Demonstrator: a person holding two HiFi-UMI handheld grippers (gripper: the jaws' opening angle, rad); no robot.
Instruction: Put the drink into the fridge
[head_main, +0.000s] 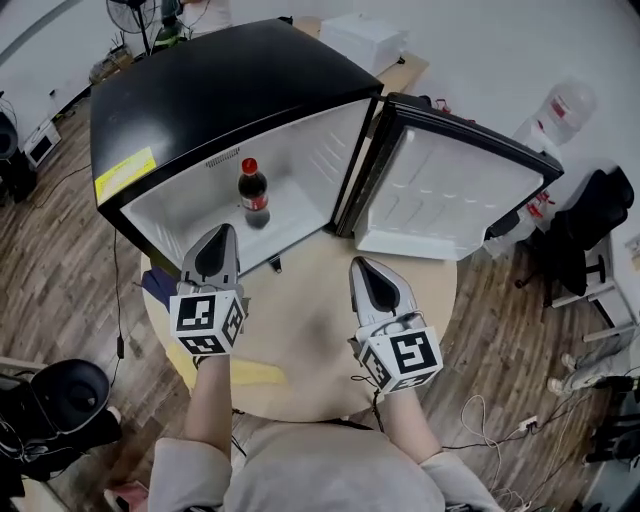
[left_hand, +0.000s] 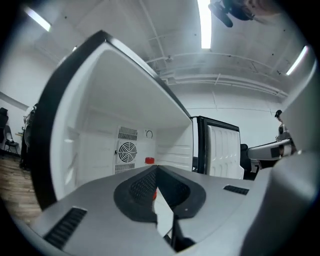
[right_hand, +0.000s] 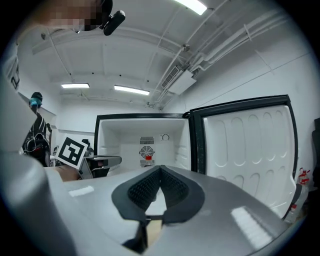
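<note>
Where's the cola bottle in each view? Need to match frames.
Head view: cola bottle upright inside the fridge, upper centre-left.
Left gripper view: only its red cap shows, just above the jaws.
Right gripper view: red cap at centre, above the jaws.
Shared landmark: open fridge door.

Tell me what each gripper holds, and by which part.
Nothing is held. The left gripper and the right gripper both have their jaws together with nothing between them. The drink bottle stands free inside the open fridge.
</note>
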